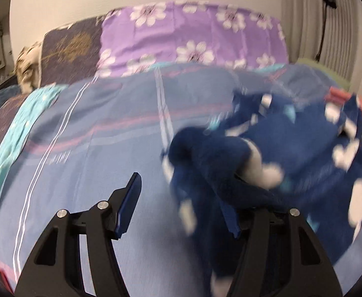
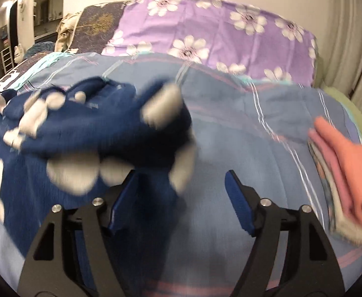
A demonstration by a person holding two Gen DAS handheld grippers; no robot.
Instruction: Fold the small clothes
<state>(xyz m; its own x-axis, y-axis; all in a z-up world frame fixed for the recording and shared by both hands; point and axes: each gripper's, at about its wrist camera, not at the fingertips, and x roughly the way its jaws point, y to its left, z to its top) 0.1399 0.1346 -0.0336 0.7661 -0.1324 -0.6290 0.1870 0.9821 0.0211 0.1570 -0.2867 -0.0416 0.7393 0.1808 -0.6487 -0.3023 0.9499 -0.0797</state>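
A: Bedspread [image 1: 86, 163], blue with pink and white stripes, covers the whole bed, and nothing on it works as a container.

B: Where is the garment?

A: The dark blue garment [image 1: 292, 153] with white patches lies crumpled on the bedspread. In the left wrist view it fills the right half; in the right wrist view it fills the left half. It is blurred in both.

B: And the tongs?

A: The left tongs [image 1: 183, 203] stand open. One blue pad is bare over the bedspread, and the garment drapes over the other side, so I cannot tell if it touches that pad. The right tongs [image 2: 181, 198] are open too. Cloth hangs in front of the left pad, the right pad is bare, and nothing is pinched.

B: How much room is there?

A: Bare bedspread lies in the left half of the left wrist view. In the right wrist view it runs between the garment and a stack of folded clothes [image 2: 349, 180], orange and pink on top, near the bed's right edge.

B: What borders the far side?

A: A purple pillow with white flowers [image 1: 193, 34], a dark patterned pillow [image 1: 69, 49] beside it, then the wall. A teal cloth [image 1: 14, 128] runs along the left edge.
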